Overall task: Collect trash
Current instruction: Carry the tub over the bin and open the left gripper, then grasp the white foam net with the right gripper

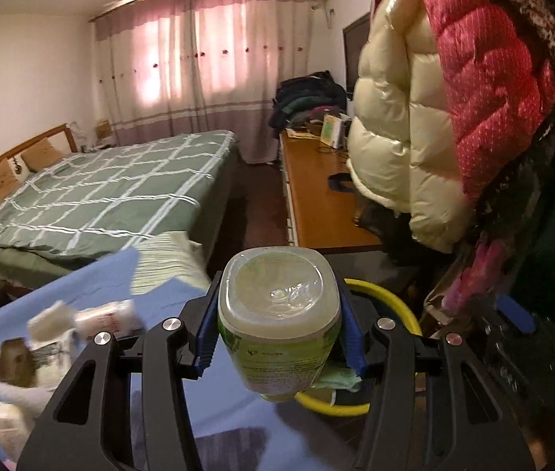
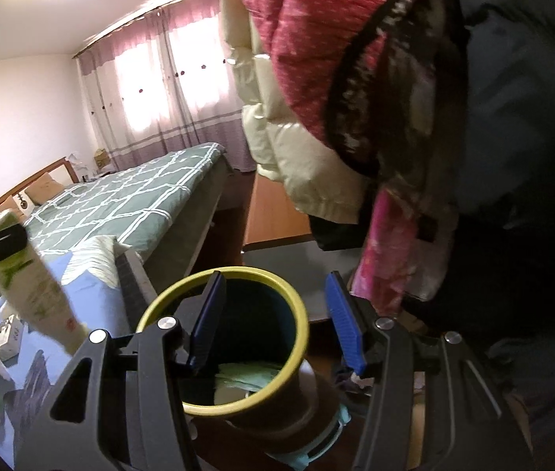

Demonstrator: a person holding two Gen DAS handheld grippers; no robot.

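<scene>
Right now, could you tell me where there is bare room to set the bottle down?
Bare blue sheet lies beside the yellow-rimmed bin; the long wooden cabinet top is mostly free. Left of the left gripper, boxes and tissues crowd the sheet.

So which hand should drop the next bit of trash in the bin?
Left. Its tongs already clamp the green bottle just beside the yellow-rimmed bin, while the right tongs hang open and empty over it.

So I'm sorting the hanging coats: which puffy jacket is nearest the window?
The cream jacket; it hangs on the curtain side, while the red dotted jacket hangs behind it, farther from the window.
</scene>
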